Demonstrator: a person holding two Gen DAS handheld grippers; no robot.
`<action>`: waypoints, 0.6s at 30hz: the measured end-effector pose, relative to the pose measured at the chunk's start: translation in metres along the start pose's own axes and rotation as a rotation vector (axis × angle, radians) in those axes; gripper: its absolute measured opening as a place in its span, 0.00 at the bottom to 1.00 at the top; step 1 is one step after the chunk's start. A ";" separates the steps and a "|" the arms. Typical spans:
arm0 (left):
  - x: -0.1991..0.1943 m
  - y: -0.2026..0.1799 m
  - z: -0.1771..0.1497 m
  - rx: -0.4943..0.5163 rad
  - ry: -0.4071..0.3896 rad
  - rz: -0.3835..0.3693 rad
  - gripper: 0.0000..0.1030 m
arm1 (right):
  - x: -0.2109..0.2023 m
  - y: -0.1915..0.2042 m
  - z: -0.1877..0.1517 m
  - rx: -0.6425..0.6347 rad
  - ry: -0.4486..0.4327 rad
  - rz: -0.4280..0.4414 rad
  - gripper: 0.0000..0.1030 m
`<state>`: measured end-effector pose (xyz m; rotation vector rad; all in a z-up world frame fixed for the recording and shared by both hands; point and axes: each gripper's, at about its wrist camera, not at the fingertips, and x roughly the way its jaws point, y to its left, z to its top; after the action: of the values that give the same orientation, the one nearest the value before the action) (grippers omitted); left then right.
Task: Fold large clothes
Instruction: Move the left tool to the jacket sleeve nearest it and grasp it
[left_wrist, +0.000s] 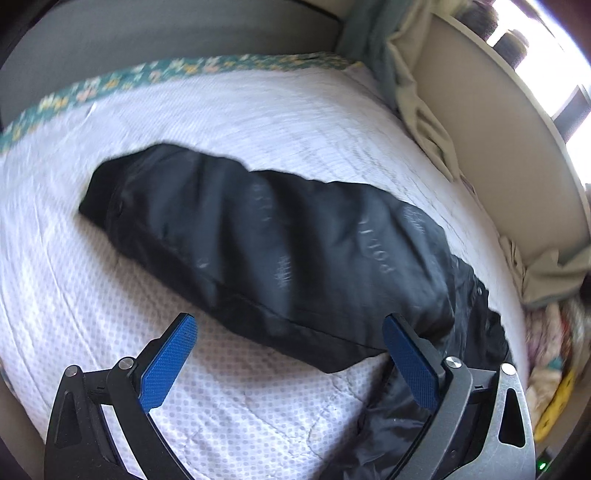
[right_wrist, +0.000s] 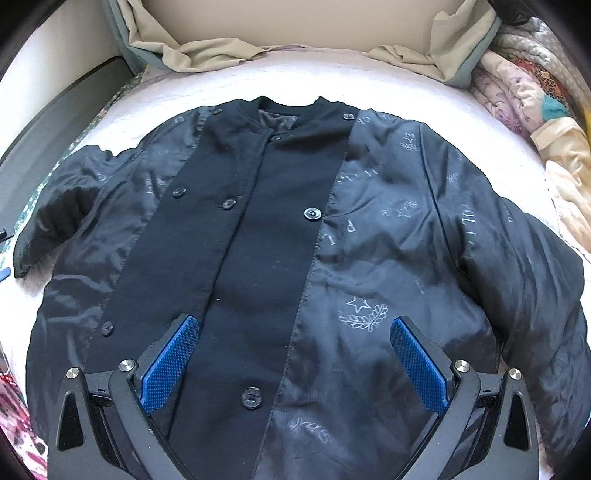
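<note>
we see a black jacket (right_wrist: 280, 236) spread flat on a bed with a white dotted quilt (left_wrist: 258, 398), lying inside out so the shiny printed lining (right_wrist: 391, 258) faces up on both sides of a matte black front strip (right_wrist: 258, 258) with a row of dark buttons (right_wrist: 313, 213). its collar (right_wrist: 291, 110) points toward the far edge of the bed, where a crumpled beige sheet (right_wrist: 207, 48) lies against a pale headboard (right_wrist: 295, 18). the hem sits at the near edge, under our right gripper (right_wrist: 295, 354), which hangs above the lower front with its blue pads (right_wrist: 171, 363) spread wide and nothing between them.

our left gripper (left_wrist: 291, 354) hovers over the quilt near one sleeve (left_wrist: 258, 240), which stretches out across the bed as a long dark shape. its jaws are also wide apart and hold nothing; the right-hand pad (left_wrist: 410, 365) is just in front of the sleeve's lower edge, and we cannot tell whether it touches the cloth. this view is blurred.

a green floral border (left_wrist: 110, 81) runs along the quilt's far edge in the left view. a pile of patterned bedding (right_wrist: 532, 96) is heaped at the bed's right corner, beside the other sleeve (right_wrist: 535, 280), which bends down along the jacket's side.
</note>
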<state>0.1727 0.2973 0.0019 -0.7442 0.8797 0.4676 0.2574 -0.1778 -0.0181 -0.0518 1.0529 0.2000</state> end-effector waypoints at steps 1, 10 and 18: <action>0.003 0.005 0.000 -0.021 0.012 -0.001 0.96 | -0.002 0.000 -0.001 0.001 -0.002 0.004 1.00; 0.038 0.030 0.005 -0.199 0.125 -0.089 0.88 | -0.021 -0.001 0.001 0.015 -0.050 0.013 1.00; 0.067 0.062 0.022 -0.478 0.107 -0.256 0.68 | -0.024 0.001 0.000 -0.005 -0.066 -0.005 1.00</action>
<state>0.1818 0.3595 -0.0679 -1.3127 0.7637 0.4155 0.2455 -0.1805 0.0023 -0.0516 0.9868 0.1985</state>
